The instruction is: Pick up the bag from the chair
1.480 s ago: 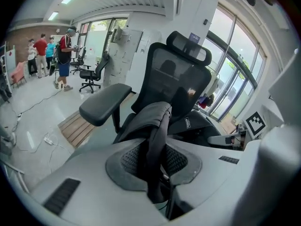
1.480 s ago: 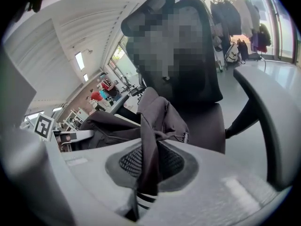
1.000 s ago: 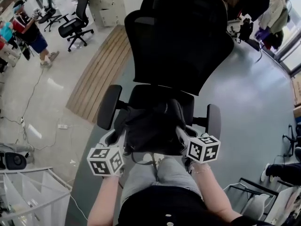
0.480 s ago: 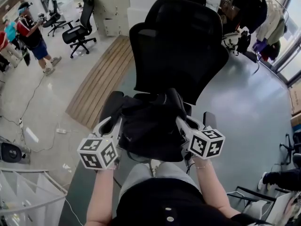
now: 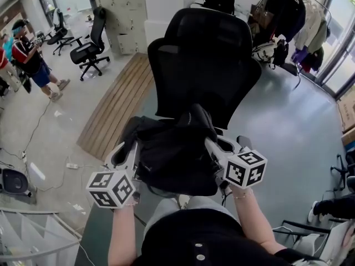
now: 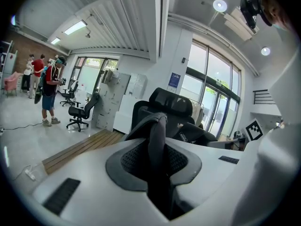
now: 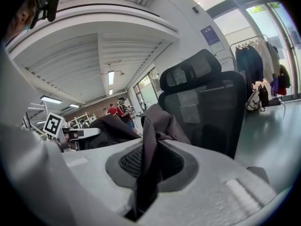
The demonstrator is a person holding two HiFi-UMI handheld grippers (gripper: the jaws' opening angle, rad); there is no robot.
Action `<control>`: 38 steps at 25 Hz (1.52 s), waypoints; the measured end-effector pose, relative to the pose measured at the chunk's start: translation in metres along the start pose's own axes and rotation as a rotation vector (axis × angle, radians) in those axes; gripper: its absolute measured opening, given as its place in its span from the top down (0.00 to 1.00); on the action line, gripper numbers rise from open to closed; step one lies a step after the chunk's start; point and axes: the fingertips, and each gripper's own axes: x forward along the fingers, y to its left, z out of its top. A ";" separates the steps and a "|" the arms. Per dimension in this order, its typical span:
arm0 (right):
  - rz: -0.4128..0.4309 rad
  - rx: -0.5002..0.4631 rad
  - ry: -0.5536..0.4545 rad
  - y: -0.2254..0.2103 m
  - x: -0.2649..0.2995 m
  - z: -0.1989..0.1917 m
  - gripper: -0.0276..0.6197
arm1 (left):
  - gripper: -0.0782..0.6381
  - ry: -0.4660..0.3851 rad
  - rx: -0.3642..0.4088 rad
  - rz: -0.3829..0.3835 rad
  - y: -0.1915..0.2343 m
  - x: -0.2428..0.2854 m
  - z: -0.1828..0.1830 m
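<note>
Black and soft, the bag (image 5: pixel 176 162) sits in the middle of the head view, held up between the two grippers in front of the chair's back. It hides the seat, so I cannot tell if its bottom touches it. The left gripper (image 5: pixel 132 151) is at the bag's left side. Its jaws are almost closed and they pinch a dark strap (image 6: pixel 156 131) of the bag that stands up between the pads. The right gripper (image 5: pixel 213 148) is at the bag's right side. Its jaws are almost closed too, and they squeeze a bunched fold (image 7: pixel 149 140) of the bag's cloth. Both marker cubes are low in the frame, with the person's bare arms behind them. The big black chair (image 5: pixel 202 60) fills the top middle of the frame, and its mesh back rises just behind the bag. On the left, a strip of wooden floor (image 5: pixel 116 96) runs at a slant. In the upper left, another office chair (image 5: pixel 89 46) stands near a person (image 5: pixel 30 57) in a red top. In the upper right, clothes hang on a rack (image 5: pixel 294 15).
</note>
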 end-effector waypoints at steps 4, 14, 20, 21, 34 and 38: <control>0.007 -0.001 0.007 -0.002 -0.005 -0.003 0.88 | 0.77 0.006 -0.016 0.012 -0.002 -0.005 -0.007; 0.007 0.012 0.022 -0.007 -0.008 -0.012 0.88 | 0.77 0.037 -0.017 0.021 -0.010 -0.003 -0.020; 0.015 0.000 0.031 -0.008 -0.011 -0.012 0.88 | 0.77 0.059 -0.001 0.016 -0.016 0.002 -0.027; 0.014 0.001 0.032 -0.009 -0.011 -0.012 0.88 | 0.77 0.063 -0.001 0.014 -0.016 0.002 -0.028; 0.024 0.029 0.022 -0.005 -0.013 -0.011 0.88 | 0.77 0.074 0.008 -0.007 -0.017 0.003 -0.025; 0.024 0.035 0.028 -0.006 -0.012 -0.015 0.88 | 0.77 0.080 0.002 -0.015 -0.017 0.004 -0.030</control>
